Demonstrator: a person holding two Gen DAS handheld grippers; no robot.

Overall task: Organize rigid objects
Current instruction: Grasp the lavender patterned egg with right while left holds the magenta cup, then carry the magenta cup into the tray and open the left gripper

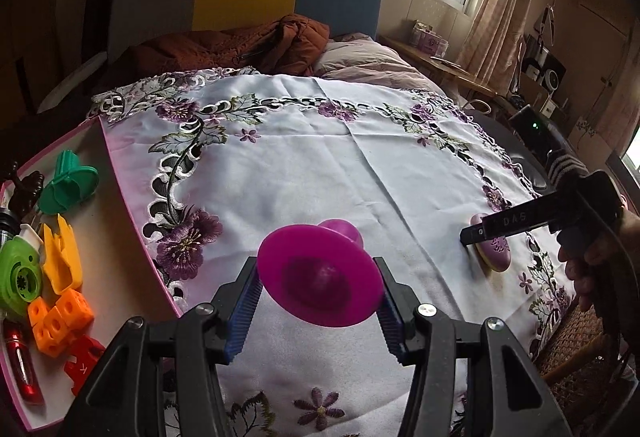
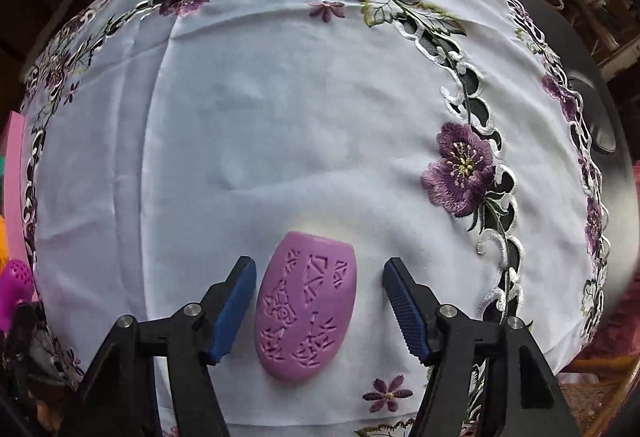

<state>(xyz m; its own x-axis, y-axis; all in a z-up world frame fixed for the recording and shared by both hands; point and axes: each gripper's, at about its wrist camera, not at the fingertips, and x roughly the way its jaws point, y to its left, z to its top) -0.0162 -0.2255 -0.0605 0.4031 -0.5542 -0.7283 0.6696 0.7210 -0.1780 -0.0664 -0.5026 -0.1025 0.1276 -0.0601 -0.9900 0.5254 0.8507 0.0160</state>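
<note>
A magenta plastic funnel-shaped piece with a wide round disc (image 1: 320, 279) is clamped between the blue ribbed pads of the left gripper (image 1: 320, 291), held above the white tablecloth embroidered with purple flowers (image 1: 304, 165). The right gripper (image 2: 318, 307) is spread wide around a flat lilac oval piece with engraved patterns (image 2: 306, 311), which lies on the cloth; the left pad sits just beside it, the right pad stands apart. Farther left, a pink-rimmed shallow box (image 1: 120, 197) is seen holding green, yellow, orange and red plastic pieces.
</note>
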